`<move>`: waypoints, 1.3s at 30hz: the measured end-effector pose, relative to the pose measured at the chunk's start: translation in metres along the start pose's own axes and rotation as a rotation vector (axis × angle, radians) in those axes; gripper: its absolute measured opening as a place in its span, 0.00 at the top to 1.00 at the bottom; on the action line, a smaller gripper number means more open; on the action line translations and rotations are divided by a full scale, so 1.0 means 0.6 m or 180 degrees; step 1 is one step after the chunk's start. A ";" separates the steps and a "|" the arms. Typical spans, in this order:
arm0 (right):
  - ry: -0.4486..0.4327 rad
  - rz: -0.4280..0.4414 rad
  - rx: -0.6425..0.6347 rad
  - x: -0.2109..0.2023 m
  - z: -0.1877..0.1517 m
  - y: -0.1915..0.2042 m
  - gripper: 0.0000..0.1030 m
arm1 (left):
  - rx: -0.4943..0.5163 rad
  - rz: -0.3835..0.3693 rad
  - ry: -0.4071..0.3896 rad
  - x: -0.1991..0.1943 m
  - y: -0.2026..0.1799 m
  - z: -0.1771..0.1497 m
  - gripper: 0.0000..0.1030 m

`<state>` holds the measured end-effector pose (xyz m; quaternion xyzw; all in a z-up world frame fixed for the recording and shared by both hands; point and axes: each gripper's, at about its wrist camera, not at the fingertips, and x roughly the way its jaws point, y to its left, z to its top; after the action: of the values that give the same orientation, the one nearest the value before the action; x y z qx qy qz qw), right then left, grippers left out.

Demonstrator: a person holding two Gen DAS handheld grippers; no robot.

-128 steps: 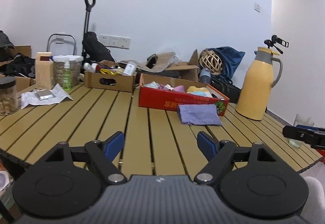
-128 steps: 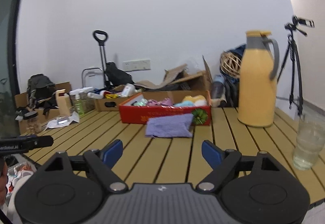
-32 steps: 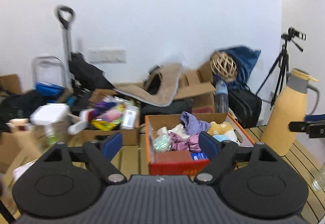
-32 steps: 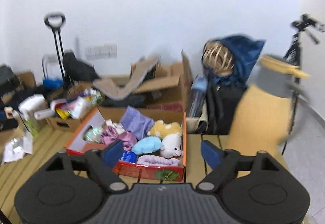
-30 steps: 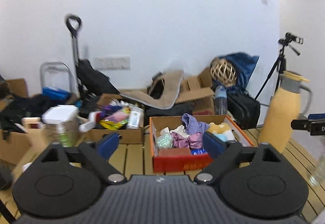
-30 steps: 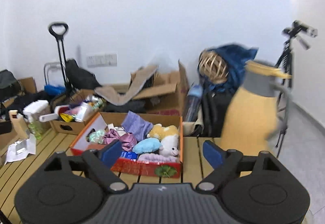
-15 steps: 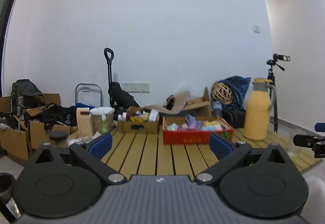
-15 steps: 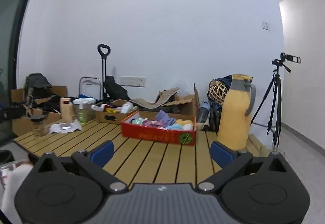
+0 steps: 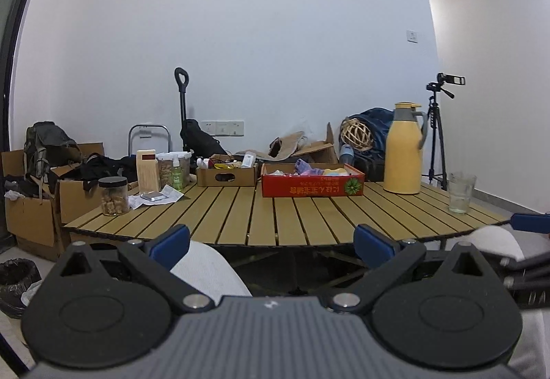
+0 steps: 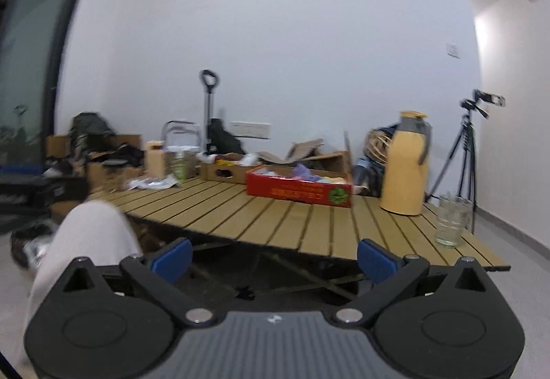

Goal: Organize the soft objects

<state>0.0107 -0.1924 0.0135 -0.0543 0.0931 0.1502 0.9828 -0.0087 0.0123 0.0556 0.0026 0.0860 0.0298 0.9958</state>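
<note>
Both claws (image 9: pixel 271 243) (image 10: pixel 273 258) seemingly farther back

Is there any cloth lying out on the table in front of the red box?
No, the wooden slats of the table in front of the red box are bare; soft things show only inside the box.

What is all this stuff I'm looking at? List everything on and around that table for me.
Slatted table: one, yellow-tan, centre.
Red box: one, far side of table, holding soft items in purple, yellow, pink.
Brown cardboard box: one, left of the red box.
Thermos jug: one, yellow with grey top, right of the red box.
Glass: one, clear, table's right edge.
Jar: one, black lid, table's left edge.
Spray bottle: one, greenish, back left.
Tripod: one, black, behind the glass.
Woven ball: one, tan, behind the table.
Left gripper: blue fingers, open, short of the table.
Right gripper: blue fingers, open, short of the table.
</note>
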 end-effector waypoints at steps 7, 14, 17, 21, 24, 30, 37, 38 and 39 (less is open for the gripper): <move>-0.0069 -0.0025 -0.0048 -0.030 -0.003 0.006 0.00 | 0.0045 -0.0063 -0.0058 -0.026 -0.008 -0.006 0.00; -0.0124 -0.0049 -0.0003 -0.034 0.003 -0.003 0.00 | 0.0037 -0.0067 -0.0075 -0.035 -0.007 -0.008 0.00; -0.0101 -0.0048 -0.0003 -0.032 0.003 -0.003 0.00 | 0.0025 -0.0062 -0.0079 -0.035 -0.005 -0.007 0.00; -0.0063 -0.0123 0.0030 -0.027 0.003 -0.005 0.00 | 0.0028 -0.0073 -0.0085 -0.034 -0.004 -0.006 0.00; -0.0080 -0.0093 0.0066 -0.029 0.004 -0.007 0.00 | 0.0017 -0.0066 -0.0091 -0.035 -0.003 -0.006 0.00; -0.0077 -0.0084 0.0053 -0.026 0.005 -0.005 0.00 | 0.0004 -0.0057 -0.0105 -0.035 -0.002 -0.007 0.00; -0.0102 -0.0077 0.0073 -0.026 0.005 -0.008 0.00 | 0.0001 -0.0067 -0.0102 -0.035 -0.001 -0.007 0.00; -0.0104 -0.0076 0.0081 -0.026 0.004 -0.009 0.00 | -0.0001 -0.0068 -0.0102 -0.035 -0.001 -0.007 0.00; -0.0103 -0.0076 0.0083 -0.027 0.004 -0.009 0.00 | -0.0002 -0.0067 -0.0103 -0.035 -0.001 -0.007 0.00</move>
<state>-0.0023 -0.2017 0.0196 -0.0401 0.0785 0.1381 0.9865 -0.0299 0.0103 0.0551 0.0018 0.0699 0.0193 0.9974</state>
